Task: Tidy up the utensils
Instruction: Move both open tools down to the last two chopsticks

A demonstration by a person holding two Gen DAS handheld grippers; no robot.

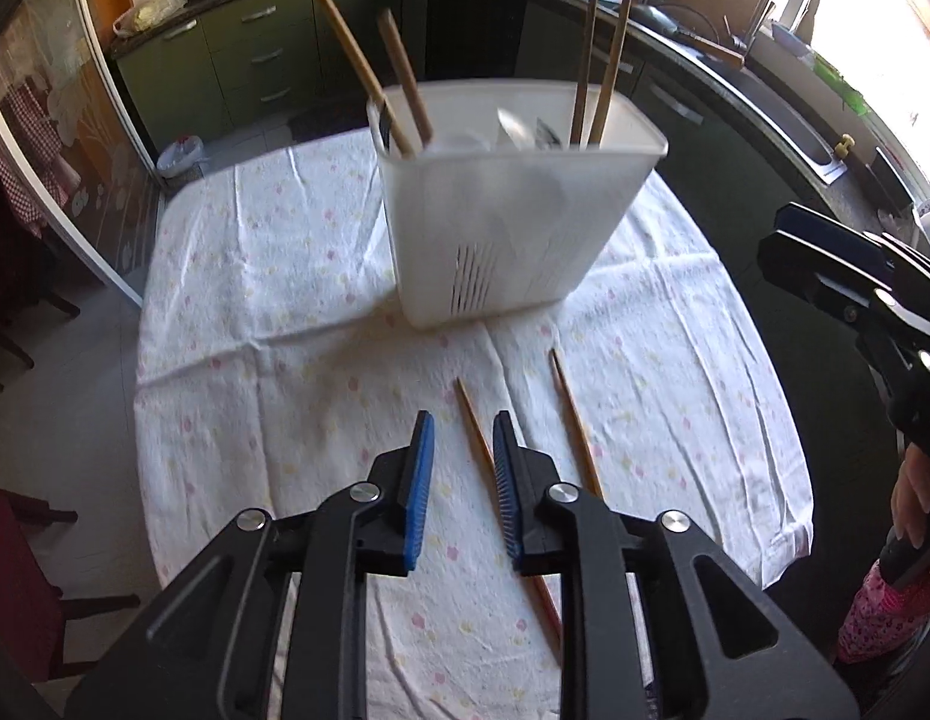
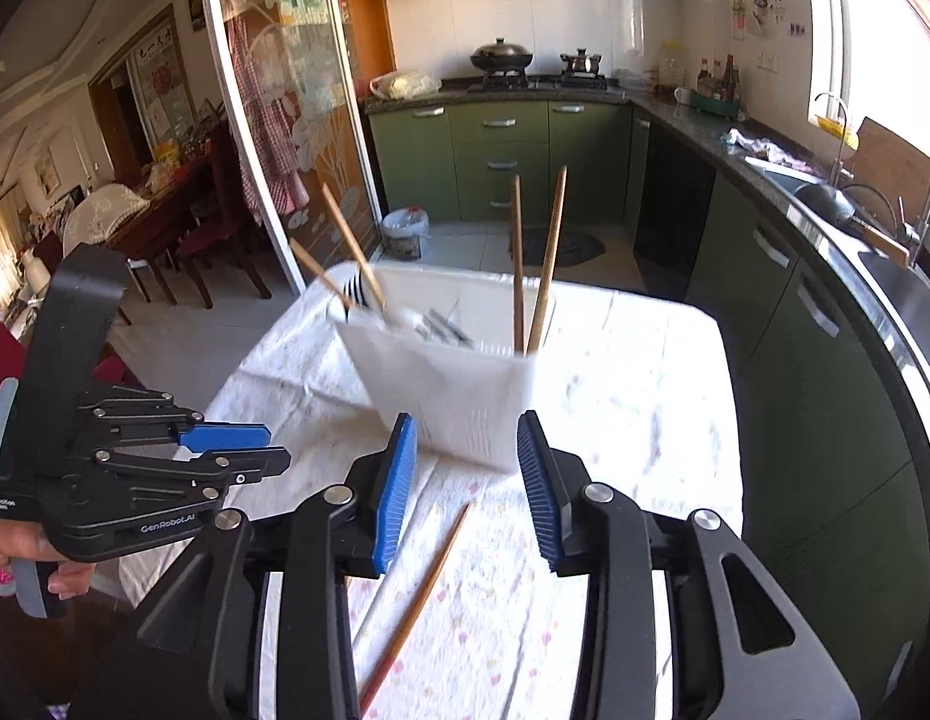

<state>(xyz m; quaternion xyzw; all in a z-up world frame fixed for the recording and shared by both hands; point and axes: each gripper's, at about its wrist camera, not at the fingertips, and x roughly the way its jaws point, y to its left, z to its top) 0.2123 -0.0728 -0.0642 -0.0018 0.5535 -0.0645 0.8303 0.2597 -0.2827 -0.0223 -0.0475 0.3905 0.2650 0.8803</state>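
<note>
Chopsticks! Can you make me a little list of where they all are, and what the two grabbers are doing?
in holder: four chopsticks standing in the white holder, two at each end
on table: two chopsticks lying loose on the tablecloth
left gripper: open, empty, above one loose chopstick
right gripper: open, empty
other utensils: blurry metal cutlery in the holder
</note>
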